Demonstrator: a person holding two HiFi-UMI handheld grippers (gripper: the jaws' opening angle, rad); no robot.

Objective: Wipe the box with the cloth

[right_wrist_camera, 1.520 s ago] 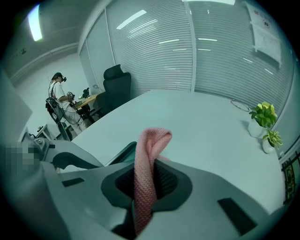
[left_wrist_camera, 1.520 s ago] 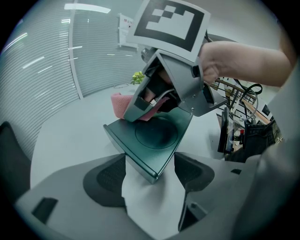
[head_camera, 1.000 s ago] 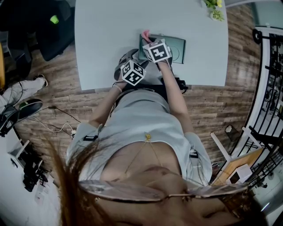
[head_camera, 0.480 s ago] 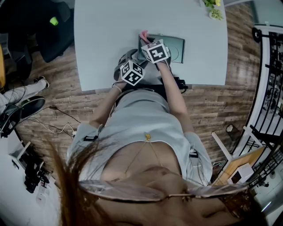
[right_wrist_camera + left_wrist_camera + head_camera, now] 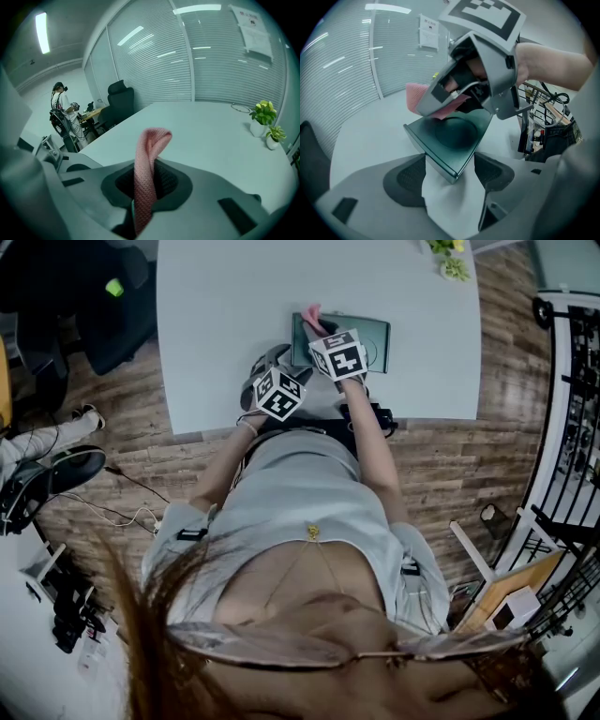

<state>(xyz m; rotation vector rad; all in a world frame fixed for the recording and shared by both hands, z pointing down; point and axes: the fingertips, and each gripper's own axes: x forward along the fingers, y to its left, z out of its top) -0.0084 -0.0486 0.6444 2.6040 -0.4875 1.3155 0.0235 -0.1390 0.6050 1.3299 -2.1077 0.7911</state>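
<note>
A dark green flat box (image 5: 361,338) lies on the pale grey table (image 5: 225,315), near its front edge. My left gripper (image 5: 278,362) has its jaws shut on the box's (image 5: 454,136) near left corner, and in its own view that corner sits between the two pads (image 5: 405,180). My right gripper (image 5: 319,326) is over the box's left part, shut on a pink knitted cloth (image 5: 309,313). The cloth (image 5: 147,173) stands up from between the right jaws. Seen from the left gripper, the cloth (image 5: 415,96) touches the box's far side under the right gripper (image 5: 454,96).
Small potted plants (image 5: 452,259) stand at the table's far right corner. A black office chair (image 5: 103,296) is beside the table's left edge. A metal rack (image 5: 567,381) stands to the right. A person (image 5: 61,112) stands far off by desks.
My right gripper and the pink cloth have shifted slightly right and nearer over the box. The left gripper keeps its hold on the corner.
</note>
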